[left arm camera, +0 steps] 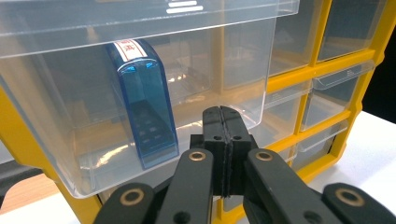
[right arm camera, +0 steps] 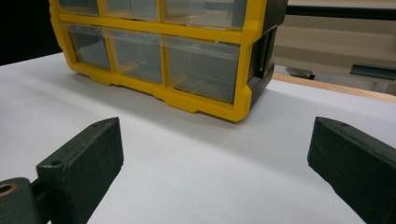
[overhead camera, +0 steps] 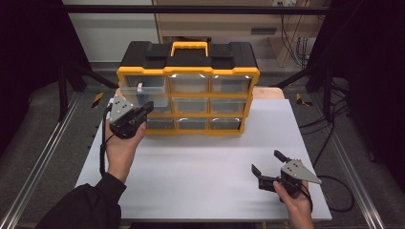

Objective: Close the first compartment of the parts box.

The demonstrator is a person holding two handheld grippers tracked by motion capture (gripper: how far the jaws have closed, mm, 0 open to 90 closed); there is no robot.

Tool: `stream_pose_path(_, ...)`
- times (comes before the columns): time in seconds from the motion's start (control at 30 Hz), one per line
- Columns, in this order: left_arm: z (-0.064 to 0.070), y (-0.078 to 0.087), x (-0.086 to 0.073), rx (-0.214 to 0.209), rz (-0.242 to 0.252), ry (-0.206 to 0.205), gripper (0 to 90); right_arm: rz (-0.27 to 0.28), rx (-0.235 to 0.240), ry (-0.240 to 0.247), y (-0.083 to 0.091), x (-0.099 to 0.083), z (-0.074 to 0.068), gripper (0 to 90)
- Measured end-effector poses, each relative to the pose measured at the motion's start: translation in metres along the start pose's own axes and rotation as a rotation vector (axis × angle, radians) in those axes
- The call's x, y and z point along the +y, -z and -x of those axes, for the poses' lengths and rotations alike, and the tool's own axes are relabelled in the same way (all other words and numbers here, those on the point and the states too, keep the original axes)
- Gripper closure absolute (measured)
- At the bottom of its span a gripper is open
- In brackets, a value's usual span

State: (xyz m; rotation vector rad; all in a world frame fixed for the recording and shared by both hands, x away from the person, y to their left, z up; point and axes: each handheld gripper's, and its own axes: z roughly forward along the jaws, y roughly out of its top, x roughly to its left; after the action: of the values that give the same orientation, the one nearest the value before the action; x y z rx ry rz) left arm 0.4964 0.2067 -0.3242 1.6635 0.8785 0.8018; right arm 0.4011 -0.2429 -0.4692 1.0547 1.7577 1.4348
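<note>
A yellow and black drawer cabinet (overhead camera: pixel 188 59) with clear drawers stands at the back of the white table. Its top-left drawer (overhead camera: pixel 128 89) is pulled out and holds an upright translucent blue case (overhead camera: pixel 139 89) with a red and white label. My left gripper (overhead camera: pixel 144 111) is shut, with nothing seen between its jaws. In the left gripper view its tips (left arm camera: pixel 223 122) sit against the lower front wall of that drawer (left arm camera: pixel 56 121), just right of the blue case (left arm camera: pixel 145 116). My right gripper (overhead camera: pixel 267 163) rests open low over the table at the front right, facing the cabinet (right arm camera: pixel 205 103).
The white tabletop (overhead camera: pixel 205 162) spreads in front of the cabinet. A wooden edge (overhead camera: pixel 270 92) shows behind it at the right. Metal rails (overhead camera: pixel 43 157) run along both sides of the table, and cables (overhead camera: pixel 334 191) trail at the right.
</note>
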Motion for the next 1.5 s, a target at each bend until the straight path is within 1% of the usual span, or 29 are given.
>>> stream_pose_path(0.47,-0.002,-0.002,0.001,0.006,-0.004,-0.003,89.7,-0.001,-0.001,0.009,-0.001,0.000,0.000,4.0)
stream_pose_path(0.9,-0.003,-0.006,0.003,0.006,-0.007,-0.002,89.7,-0.009,0.006,0.002,-0.002,-0.001,-0.001,4.2)
stream_pose_path(1.23,-0.003,-0.009,0.006,0.012,-0.007,-0.004,89.7,-0.004,0.006,-0.003,-0.002,-0.001,0.000,4.1)
stream_pose_path(1.37,-0.004,-0.010,0.007,0.014,-0.009,-0.007,89.7,-0.003,0.014,-0.009,-0.001,-0.001,0.000,4.3)
stream_pose_path(1.5,-0.004,-0.012,0.008,0.017,-0.008,-0.006,89.7,-0.002,0.009,-0.007,-0.001,0.000,0.000,4.0)
